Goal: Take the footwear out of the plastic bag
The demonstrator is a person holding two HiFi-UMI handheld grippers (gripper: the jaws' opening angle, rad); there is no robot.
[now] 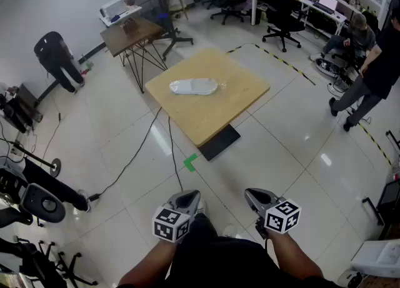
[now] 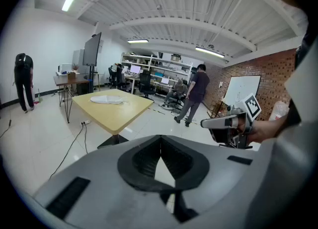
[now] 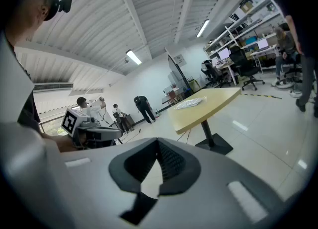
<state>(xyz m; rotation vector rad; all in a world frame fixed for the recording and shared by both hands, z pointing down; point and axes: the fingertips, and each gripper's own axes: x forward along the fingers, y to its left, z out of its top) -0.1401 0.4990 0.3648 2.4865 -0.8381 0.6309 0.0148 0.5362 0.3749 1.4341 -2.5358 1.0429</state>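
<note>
Both grippers are held low in front of the person, side by side. The left gripper [image 1: 186, 197] has its jaws pressed together with nothing between them, and it's the same for the right gripper [image 1: 254, 194]: closed tight and empty. The plastic bag [image 1: 194, 86], with the footwear inside, lies flat on the yellow table [image 1: 240, 90], well apart from both grippers and untouched.
</note>
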